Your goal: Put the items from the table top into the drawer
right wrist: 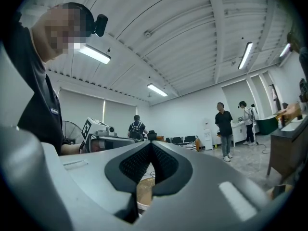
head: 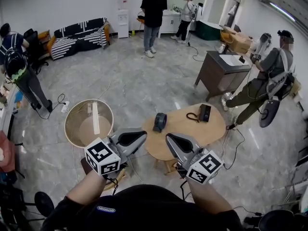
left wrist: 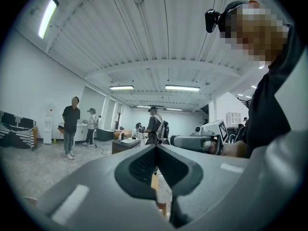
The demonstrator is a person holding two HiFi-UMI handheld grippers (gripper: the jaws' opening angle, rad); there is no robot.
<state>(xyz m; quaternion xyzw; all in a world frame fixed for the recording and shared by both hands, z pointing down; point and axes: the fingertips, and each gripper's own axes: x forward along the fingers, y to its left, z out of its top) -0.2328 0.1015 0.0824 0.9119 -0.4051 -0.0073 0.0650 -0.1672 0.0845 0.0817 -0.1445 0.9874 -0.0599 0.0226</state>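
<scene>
A round wooden table (head: 211,131) stands below me. On it lie a black ring-shaped item (head: 160,121) near the left edge and a black boxy device with a cord (head: 204,112) at the far side. My left gripper (head: 143,136) hovers level over the table's near left edge, jaws shut with nothing between them. The right gripper (head: 169,139) hovers beside it over the near edge, also shut and empty. The two point towards each other. In the left gripper view the pads (left wrist: 144,165) meet, and the right gripper (left wrist: 192,141) shows beyond. In the right gripper view the pads (right wrist: 137,163) meet too.
A round beige bin (head: 72,129) stands on the floor to the table's left. A dark wooden desk (head: 219,71) stands behind the table to the right, with a seated person (head: 269,76) next to it. Two people (head: 153,13) stand at the back. A striped sofa (head: 79,37) is far left.
</scene>
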